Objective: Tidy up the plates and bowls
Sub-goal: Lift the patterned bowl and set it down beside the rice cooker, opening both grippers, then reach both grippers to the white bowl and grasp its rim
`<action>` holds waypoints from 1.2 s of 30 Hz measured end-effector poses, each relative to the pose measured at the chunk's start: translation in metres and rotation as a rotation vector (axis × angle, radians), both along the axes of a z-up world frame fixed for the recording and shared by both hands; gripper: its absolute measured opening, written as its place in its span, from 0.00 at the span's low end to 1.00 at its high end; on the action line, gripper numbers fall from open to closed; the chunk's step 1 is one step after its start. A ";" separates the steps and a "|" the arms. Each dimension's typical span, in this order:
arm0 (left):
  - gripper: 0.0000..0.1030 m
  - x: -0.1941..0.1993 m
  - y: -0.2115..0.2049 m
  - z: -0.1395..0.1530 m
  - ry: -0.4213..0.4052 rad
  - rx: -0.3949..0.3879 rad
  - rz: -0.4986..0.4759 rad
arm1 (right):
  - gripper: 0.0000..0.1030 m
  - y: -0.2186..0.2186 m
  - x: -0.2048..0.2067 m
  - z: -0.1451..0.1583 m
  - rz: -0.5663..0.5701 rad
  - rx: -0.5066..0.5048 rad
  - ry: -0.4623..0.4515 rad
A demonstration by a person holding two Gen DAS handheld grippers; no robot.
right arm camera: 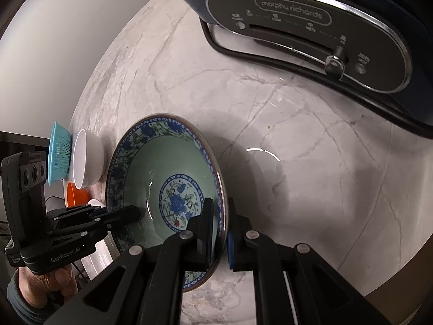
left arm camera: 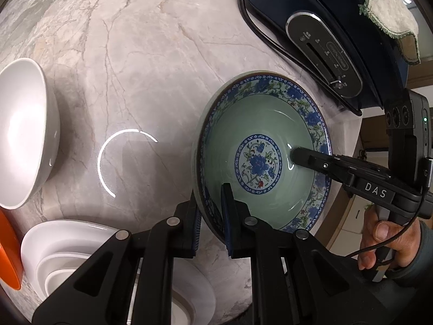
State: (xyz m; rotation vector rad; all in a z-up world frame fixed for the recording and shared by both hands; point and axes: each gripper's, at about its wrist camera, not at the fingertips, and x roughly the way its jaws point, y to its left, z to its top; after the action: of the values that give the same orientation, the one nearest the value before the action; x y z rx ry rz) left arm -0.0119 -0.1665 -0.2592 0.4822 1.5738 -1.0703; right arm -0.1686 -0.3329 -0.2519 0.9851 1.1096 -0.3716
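Note:
A green bowl with a blue floral rim (left arm camera: pixel 259 124) (right arm camera: pixel 151 157) is held between both grippers over the marble counter. My left gripper (left arm camera: pixel 211 211) is shut on its near rim, one finger inside and one outside. My right gripper (right arm camera: pixel 219 230) is shut on the opposite rim in the same way. In the left wrist view the right gripper's finger (left arm camera: pixel 305 158) reaches into the bowl from the right. In the right wrist view the left gripper's finger (right arm camera: pixel 124 214) reaches in from the left.
A white bowl (left arm camera: pixel 24 132) (right arm camera: pixel 86 159) stands at the left, with a blue colander (right arm camera: pixel 58 153) and an orange dish (left arm camera: pixel 8 246) (right arm camera: pixel 75 195). Stacked white dishes (left arm camera: pixel 59 254) sit near the left gripper. A dark Morphy Richards appliance (left arm camera: pixel 324 43) (right arm camera: pixel 311 32) and its cord (left arm camera: pixel 259 32) stand behind.

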 end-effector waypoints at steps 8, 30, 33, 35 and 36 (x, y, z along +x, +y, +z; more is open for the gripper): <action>0.80 0.008 0.020 0.023 -0.043 -0.066 0.114 | 0.48 -0.001 -0.008 0.009 -0.019 -0.057 -0.013; 0.80 0.190 0.170 0.106 -0.143 -0.131 0.409 | 0.61 0.070 0.164 0.108 0.377 -0.118 -0.217; 0.78 0.178 0.145 0.076 -0.102 -0.100 0.352 | 0.54 0.075 0.195 0.083 0.374 -0.064 -0.160; 0.74 0.174 0.134 0.058 -0.093 -0.077 0.319 | 0.51 0.077 0.205 0.070 0.376 -0.044 -0.137; 0.73 0.174 0.129 0.052 -0.091 -0.064 0.307 | 0.49 0.079 0.207 0.063 0.375 -0.040 -0.124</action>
State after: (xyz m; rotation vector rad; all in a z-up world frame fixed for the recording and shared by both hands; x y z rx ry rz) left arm 0.1623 -0.0370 -0.2077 0.2323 1.4728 -0.8483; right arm 0.0388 -0.2543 -0.1892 0.7346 1.1413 -0.0283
